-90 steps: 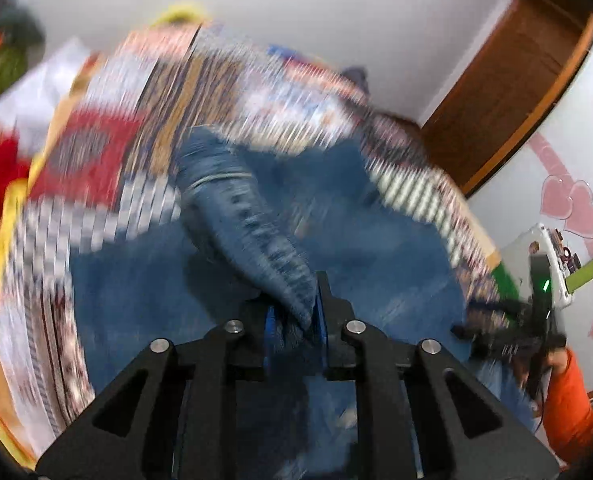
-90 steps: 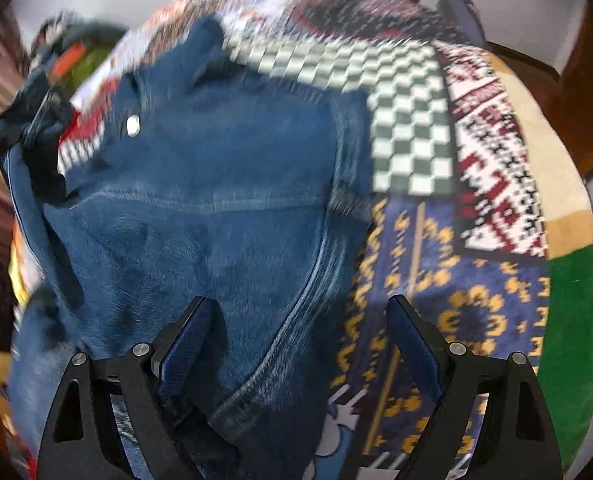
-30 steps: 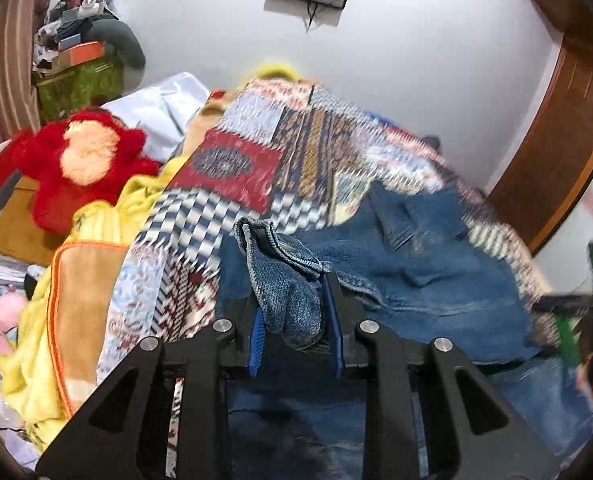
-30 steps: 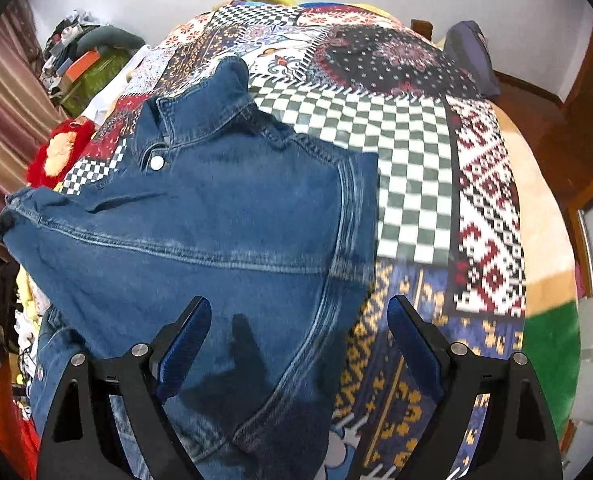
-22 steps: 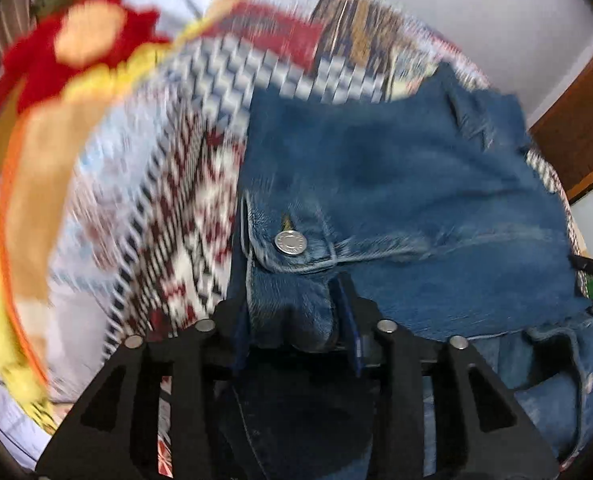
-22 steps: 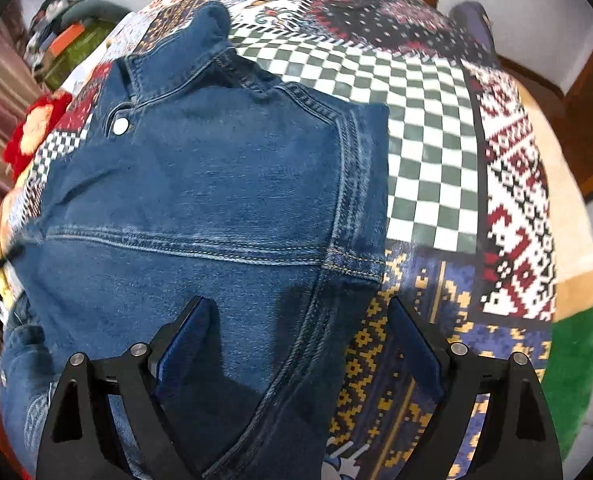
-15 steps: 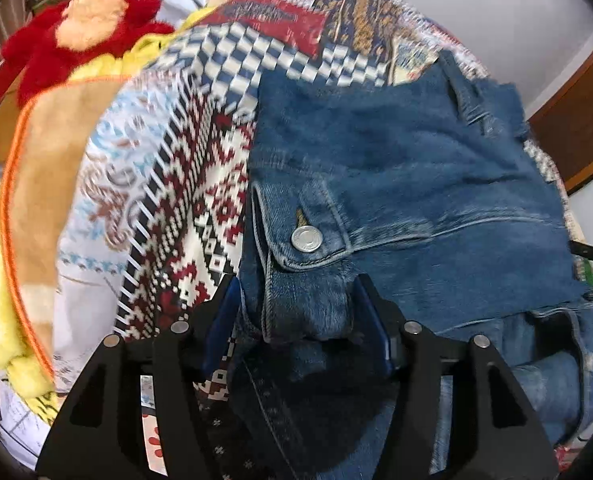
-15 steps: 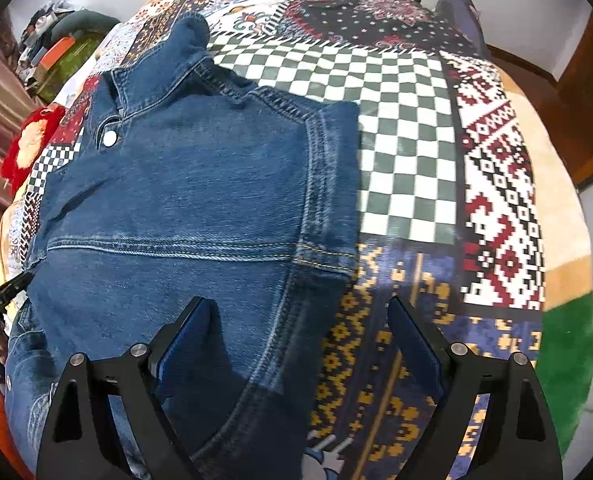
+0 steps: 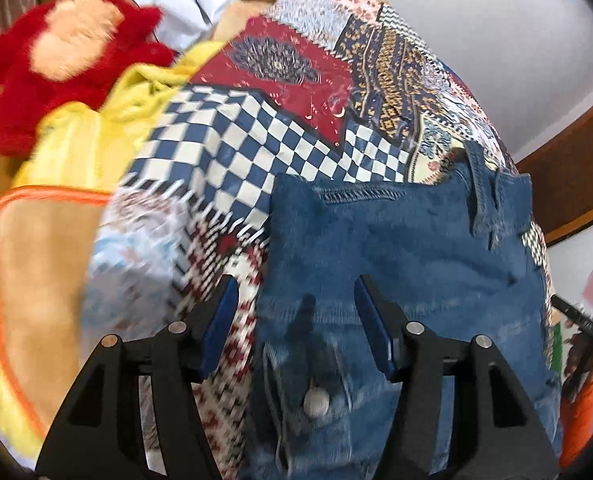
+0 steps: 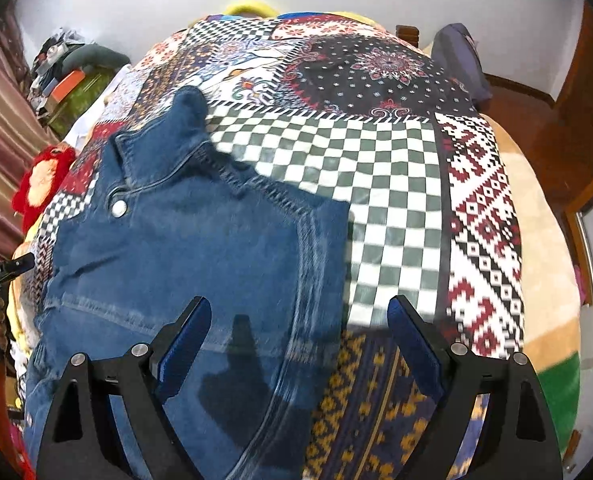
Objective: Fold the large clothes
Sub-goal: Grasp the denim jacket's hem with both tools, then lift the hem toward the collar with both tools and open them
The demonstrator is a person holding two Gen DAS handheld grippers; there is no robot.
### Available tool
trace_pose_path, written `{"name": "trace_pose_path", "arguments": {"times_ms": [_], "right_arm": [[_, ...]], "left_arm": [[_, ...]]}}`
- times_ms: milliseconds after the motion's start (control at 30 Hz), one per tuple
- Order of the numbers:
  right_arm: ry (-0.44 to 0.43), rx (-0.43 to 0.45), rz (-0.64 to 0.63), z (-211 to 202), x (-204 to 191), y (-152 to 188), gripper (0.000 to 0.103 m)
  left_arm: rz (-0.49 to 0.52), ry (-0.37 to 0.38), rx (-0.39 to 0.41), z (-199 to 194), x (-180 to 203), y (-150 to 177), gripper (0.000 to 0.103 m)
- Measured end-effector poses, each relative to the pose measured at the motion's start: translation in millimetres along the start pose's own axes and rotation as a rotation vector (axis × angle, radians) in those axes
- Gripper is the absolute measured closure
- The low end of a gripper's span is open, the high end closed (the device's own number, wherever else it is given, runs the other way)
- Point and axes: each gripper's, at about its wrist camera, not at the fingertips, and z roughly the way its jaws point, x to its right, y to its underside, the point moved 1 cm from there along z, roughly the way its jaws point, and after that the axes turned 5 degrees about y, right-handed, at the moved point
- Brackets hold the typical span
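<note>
A blue denim jacket [image 9: 396, 248] lies spread flat on the patchwork bedspread [image 9: 236, 128], with a metal button [image 9: 316, 402] on a cuff near the camera. My left gripper [image 9: 294, 284] hangs open just above the jacket's left edge, and no cloth is pinched between its blue pads. In the right wrist view the jacket [image 10: 200, 240] shows its collar [image 10: 168, 136] at the far end and a button [image 10: 119, 208] below it. My right gripper [image 10: 299, 302] stands wide open over the jacket's right edge, one finger above denim, the other above the bedspread [image 10: 376, 168].
A red plush toy [image 9: 56, 52] and a yellow blanket [image 9: 68, 148] lie off the bed's left side. A dark cushion [image 10: 460, 56] sits at the far right corner by brown wooden doors [image 10: 576, 120]. An orange sleeve [image 9: 580, 412] shows at the right rim.
My left gripper let go of the bunched denim cuff, opened its jaws and dropped closer to the jacket's left edge. The jacket now lies flat. The right gripper drifted a little, still open.
</note>
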Motion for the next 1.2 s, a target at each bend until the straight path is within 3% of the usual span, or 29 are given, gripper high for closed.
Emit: {"name": "trace_pose_path", "arguments": {"times_ms": [133,167,267,333,367,400,433,500,567,667,833,1033,1200], "right_arm": [[-0.008,-0.026,0.034,25,11,-17,0.026],[-0.019,-0.034,0.049,31,14,-21,0.033],[-0.078,-0.077,0.13,52,25,-33,0.038],[-0.113,-0.066,0.168,56,27,-35,0.043],[-0.142,-0.057,0.175,56,25,-36,0.065],[-0.183,-0.064,0.18,58,23,-37,0.071],[-0.182,-0.078,0.189,61,21,-38,0.074],[-0.152,-0.065,0.159,62,15,-39,0.082],[-0.115,-0.031,0.112,57,7,-42,0.087],[-0.097,0.045,0.067,38,-1,-50,0.088],[-0.077,0.165,-0.022,-1,-16,-66,0.089],[-0.035,0.268,-0.069,-33,-24,-97,0.089],[0.026,0.304,-0.086,-26,-28,-125,0.089]], "left_arm": [[-0.045,0.051,-0.054,32,-8,-12,0.044],[-0.051,0.068,-0.059,39,-9,-15,0.044],[-0.081,0.117,-0.057,51,-10,-20,0.044],[-0.115,0.129,-0.053,58,-13,-24,0.055],[-0.123,0.125,-0.052,60,-13,-26,0.06],[-0.128,0.1,-0.046,62,-14,-28,0.077],[-0.132,0.078,-0.048,63,-16,-30,0.086],[-0.14,0.071,-0.05,62,-16,-32,0.091],[-0.084,0.01,-0.028,53,-4,-33,0.093],[0.047,-0.056,0.04,28,28,-36,0.094],[0.191,-0.085,0.169,-23,72,-46,0.094],[0.216,-0.078,0.264,-51,87,-71,0.094],[0.178,-0.139,0.223,-16,70,-92,0.094]]}}
